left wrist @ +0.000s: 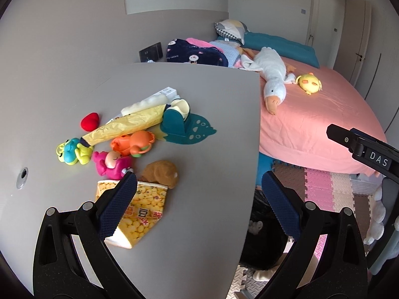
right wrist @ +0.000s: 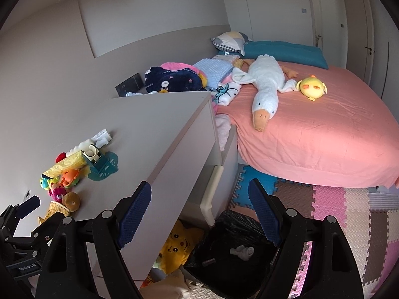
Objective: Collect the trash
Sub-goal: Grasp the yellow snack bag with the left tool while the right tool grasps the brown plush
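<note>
**Two open grippers, trash on the desk and a bin on the floor**

Both grippers stood wide open with nothing between their fingers. The left gripper point(left wrist: 199, 199) hung over the grey desk point(left wrist: 199, 124), its left finger in front of a flattened yellow popcorn box point(left wrist: 142, 214) that lay at the near end of a heap of toys. Behind the box sat a brown plush toy point(left wrist: 162, 173), a pink toy point(left wrist: 112, 163), an orange toy point(left wrist: 134, 144), a green frog toy point(left wrist: 72, 150), a red heart point(left wrist: 89, 120) and a long yellow wrapper point(left wrist: 127, 125).

Only the left wrist view showed that heap close up; in the right wrist view it was small and far to the left. The right gripper point(right wrist: 199, 211) hung beyond the desk's edge, above a black trash bag point(right wrist: 237, 256) on the floor, with a scrap of white crumpled paper point(right wrist: 243, 251) inside. The left view caught only a dark corner of that bag point(left wrist: 266, 239). Beside it lay a yellow star cushion point(right wrist: 178, 245) under the desk, seen from the right wrist alone. A white goose plush point(right wrist: 264, 84) lay on the pink bed point(right wrist: 324, 137) in both views.
</note>
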Tool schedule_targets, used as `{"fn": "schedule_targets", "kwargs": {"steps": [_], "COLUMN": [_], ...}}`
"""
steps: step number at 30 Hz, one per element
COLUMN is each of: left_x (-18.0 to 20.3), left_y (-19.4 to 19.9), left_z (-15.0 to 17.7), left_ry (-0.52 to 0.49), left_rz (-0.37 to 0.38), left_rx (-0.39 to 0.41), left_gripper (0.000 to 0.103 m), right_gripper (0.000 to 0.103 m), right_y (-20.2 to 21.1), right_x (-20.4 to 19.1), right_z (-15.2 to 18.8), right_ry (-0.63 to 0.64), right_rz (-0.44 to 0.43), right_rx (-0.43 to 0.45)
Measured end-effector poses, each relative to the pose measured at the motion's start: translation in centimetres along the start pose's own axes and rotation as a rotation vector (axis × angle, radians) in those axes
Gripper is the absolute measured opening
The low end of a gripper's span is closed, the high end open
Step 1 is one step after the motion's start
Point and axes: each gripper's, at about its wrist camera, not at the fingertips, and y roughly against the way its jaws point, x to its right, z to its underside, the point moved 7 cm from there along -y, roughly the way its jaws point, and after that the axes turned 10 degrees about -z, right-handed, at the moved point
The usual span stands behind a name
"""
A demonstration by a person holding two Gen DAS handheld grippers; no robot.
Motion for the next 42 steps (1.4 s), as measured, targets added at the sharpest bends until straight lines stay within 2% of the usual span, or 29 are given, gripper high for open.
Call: {"fn": "schedule_targets", "kwargs": {"steps": [6,12,27,29,36,42], "left_x": [-4.6,-7.7,-6.9,-7.1,-8.0,-10.4], "left_y": [0.0,-0.6,-5.3,-5.9,-6.0,-4.5], "left_z": [1.7,3.7,5.3,5.5,5.7,5.4], "left_ry": [0.104,0.232,0.116,0.113,0.091,0.111], "left_rz": [-0.067,-0.12,-0.142,-0.137,-0.158,-0.188], "left_rx": [-0.046,-0.11,-0.174,-0.185,-0.164,-0.133], "left_gripper": [0.097,0.097,0.097,0.094,0.092,0.092], "right_gripper": [0.08,0.08,0.08,0.08,0.08,0.08], "right_y": [-0.9,-1.7,-2.6,-2.6,-3.7,-4.9], "right_x": [-3.6,-5.4,-5.5,-5.6,-7.5,-10.2], "right_z": [0.4,0.8,1.4,1.5,2.0,2.2], "right_ry": [0.049,0.073,0.078,0.081,0.114,0.15], "right_rz": [-0.057,-0.097,-0.102,-0.104,-0.12,-0.139], "right_rx": [-0.014,-0.03,-0.049,-0.051,-0.075,-0.093]}}
